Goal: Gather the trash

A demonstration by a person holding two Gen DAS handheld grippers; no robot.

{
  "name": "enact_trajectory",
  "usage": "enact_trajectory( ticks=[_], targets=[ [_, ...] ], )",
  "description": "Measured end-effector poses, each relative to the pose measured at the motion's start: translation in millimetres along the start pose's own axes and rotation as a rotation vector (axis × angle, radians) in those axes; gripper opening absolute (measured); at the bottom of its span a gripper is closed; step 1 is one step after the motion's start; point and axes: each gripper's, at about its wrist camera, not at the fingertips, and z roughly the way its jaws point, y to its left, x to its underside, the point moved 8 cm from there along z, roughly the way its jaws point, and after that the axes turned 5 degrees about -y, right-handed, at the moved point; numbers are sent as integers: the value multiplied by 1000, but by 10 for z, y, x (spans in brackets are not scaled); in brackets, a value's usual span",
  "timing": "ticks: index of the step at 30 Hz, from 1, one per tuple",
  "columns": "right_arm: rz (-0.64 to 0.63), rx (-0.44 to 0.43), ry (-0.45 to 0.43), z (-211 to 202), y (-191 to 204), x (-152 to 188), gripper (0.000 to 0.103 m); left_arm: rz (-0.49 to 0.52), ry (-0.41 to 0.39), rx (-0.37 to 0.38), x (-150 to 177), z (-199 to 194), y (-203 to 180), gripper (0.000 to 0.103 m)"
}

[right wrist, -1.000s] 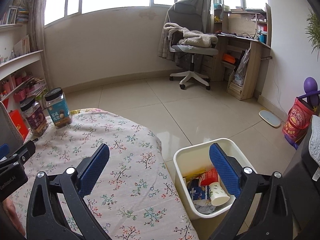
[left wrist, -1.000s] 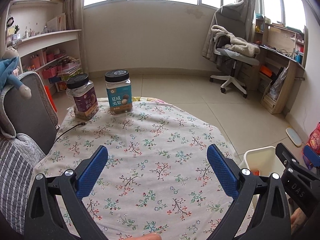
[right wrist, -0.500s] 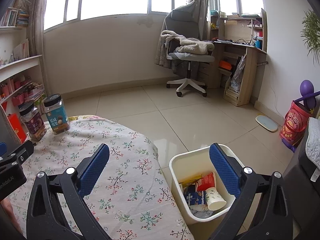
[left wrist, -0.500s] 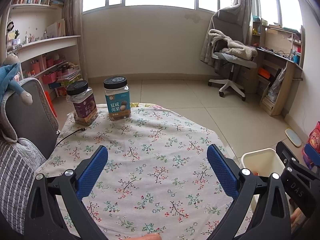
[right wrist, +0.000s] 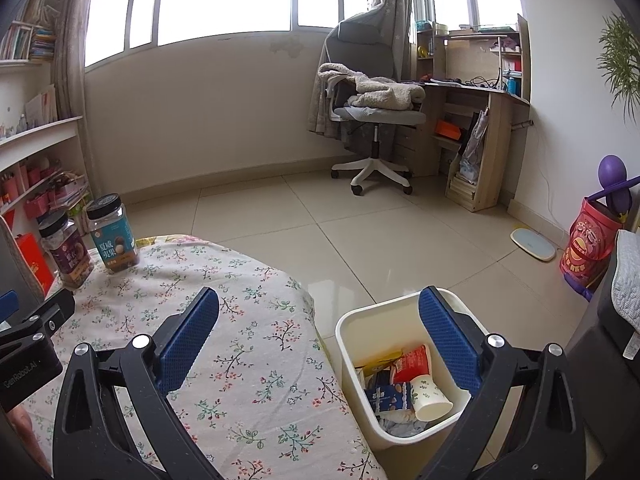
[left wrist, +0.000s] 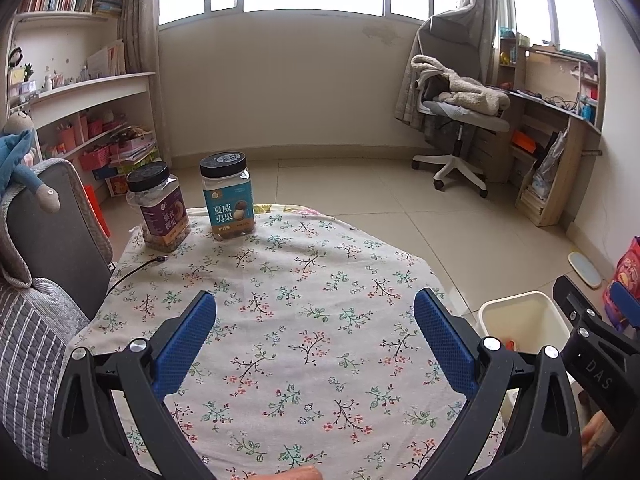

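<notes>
Since the earlier frames both grippers have lifted and tipped back a little, so the jars and the bin sit lower and the window fills more of each view. The left gripper [left wrist: 314, 332] hangs released over the floral tablecloth [left wrist: 280, 312], its blue pads spread wide with nothing between them; the right gripper [right wrist: 318, 330] is equally slack, straddling the table's edge and the white bin [right wrist: 352, 344] that stands on the tiled floor [right wrist: 320, 240] just beside the table. The room holds a curved window wall, bookshelves to the left, an office chair [right wrist: 372, 120] draped with a blanket, and a wooden desk [right wrist: 488, 120] to the right. Two jars stand at the cloth's far end, a purple-labelled jar [left wrist: 160, 208] and a teal-labelled jar [left wrist: 228, 200], near each other. Only the right wrist view looks into the bin, where the trash lies: a paper cup [right wrist: 430, 398], a red cup [right wrist: 414, 362] and crumpled wrappers. The left wrist view alone shows a black cable [left wrist: 136, 272] on the cloth and a blue plush toy [left wrist: 20, 152].
</notes>
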Motion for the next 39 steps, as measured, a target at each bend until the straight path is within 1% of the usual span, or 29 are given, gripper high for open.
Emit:
enact_trajectory(
  ticks=[15,39],
  targets=[
    [-4,-3,-25,-22,18,-19,96,-17,13,11,4,2,-7,96],
    [-6,-5,-11,19,46,24,96,-2,15,11,12,18,-35,96]
  ],
)
